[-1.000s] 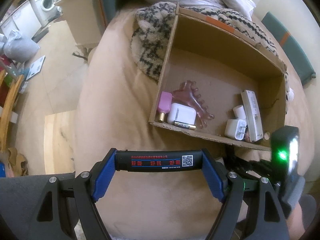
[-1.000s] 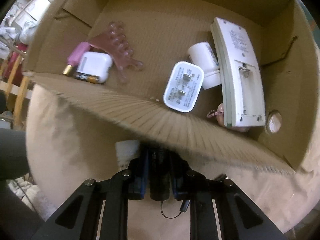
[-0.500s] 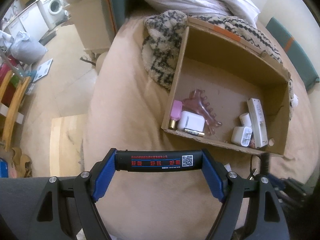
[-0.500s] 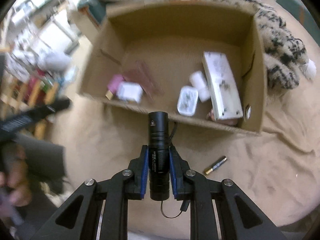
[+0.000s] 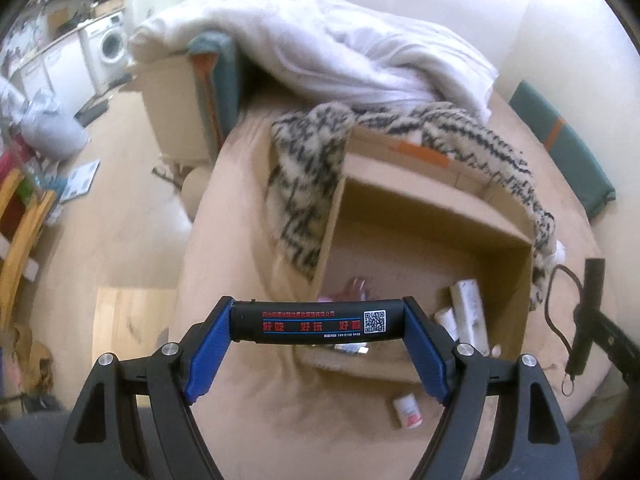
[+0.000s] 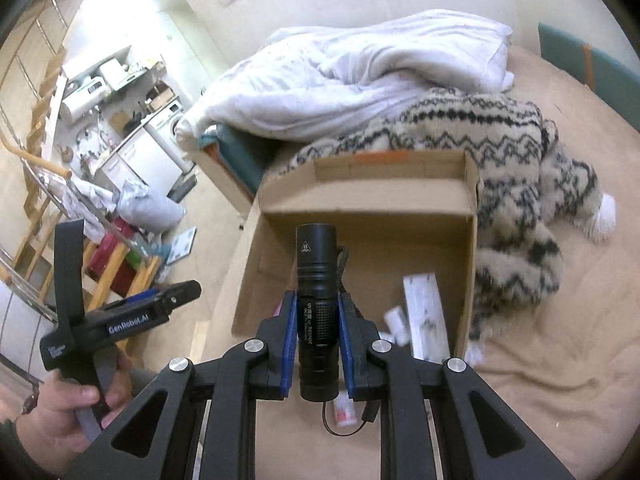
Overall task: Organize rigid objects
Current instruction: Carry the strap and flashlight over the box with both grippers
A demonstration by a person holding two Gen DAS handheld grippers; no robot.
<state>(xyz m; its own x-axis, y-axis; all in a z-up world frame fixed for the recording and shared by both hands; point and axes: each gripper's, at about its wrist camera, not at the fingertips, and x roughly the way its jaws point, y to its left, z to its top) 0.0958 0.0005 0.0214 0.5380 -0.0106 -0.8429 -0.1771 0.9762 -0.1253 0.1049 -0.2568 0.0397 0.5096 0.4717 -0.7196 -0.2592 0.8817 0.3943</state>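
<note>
My left gripper (image 5: 318,314) is shut on a black bar with red lettering (image 5: 280,322), held crosswise between the blue pads over the near left corner of the cardboard box (image 5: 420,208). My right gripper (image 6: 318,306) is shut on a black flashlight (image 6: 316,256), which points forward above the box (image 6: 360,224). A white remote (image 6: 424,316) and a white cylinder (image 6: 396,322) lie inside at the right. A small white bottle with a red label (image 5: 407,410) lies on the bed in front of the box. In the left wrist view the flashlight (image 5: 588,312) shows at the right edge.
The box sits on a tan bed cover (image 5: 248,400). A black-and-cream patterned blanket (image 6: 512,184) wraps its far and right sides, with a white duvet (image 6: 360,72) behind. The bed drops off to the floor (image 5: 120,220) at the left. A hand (image 6: 60,412) grips the left tool.
Both grippers have risen and tipped upward. The flashlight came up from below the box's front wall to above its opening. The box now sits lower and smaller in both views.
</note>
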